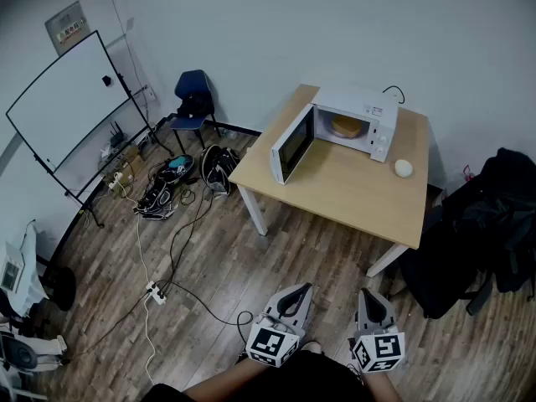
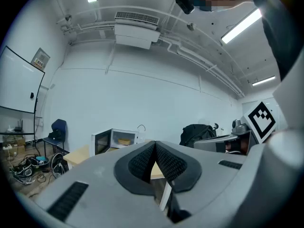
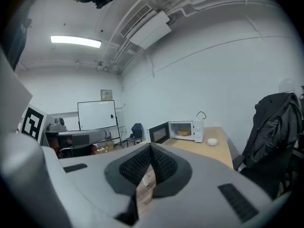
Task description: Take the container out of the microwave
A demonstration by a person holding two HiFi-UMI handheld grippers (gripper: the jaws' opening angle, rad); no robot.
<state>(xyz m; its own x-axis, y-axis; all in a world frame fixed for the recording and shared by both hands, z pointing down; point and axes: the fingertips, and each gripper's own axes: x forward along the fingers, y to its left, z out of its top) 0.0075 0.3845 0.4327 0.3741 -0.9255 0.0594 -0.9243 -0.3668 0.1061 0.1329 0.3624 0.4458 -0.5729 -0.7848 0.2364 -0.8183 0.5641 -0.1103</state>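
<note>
Tan and round, the shallow container (image 1: 346, 125) sits inside the white microwave (image 1: 374, 110), well ahead of both grippers. The microwave's door (image 1: 291, 145) stands open over the pale wooden table (image 1: 335, 195). Our left gripper (image 1: 296, 295) and right gripper (image 1: 369, 297) each have jaws pressed together on nothing. We should step closer, spread one pair of jaws, and enter the cavity level, clear of the door.
</note>
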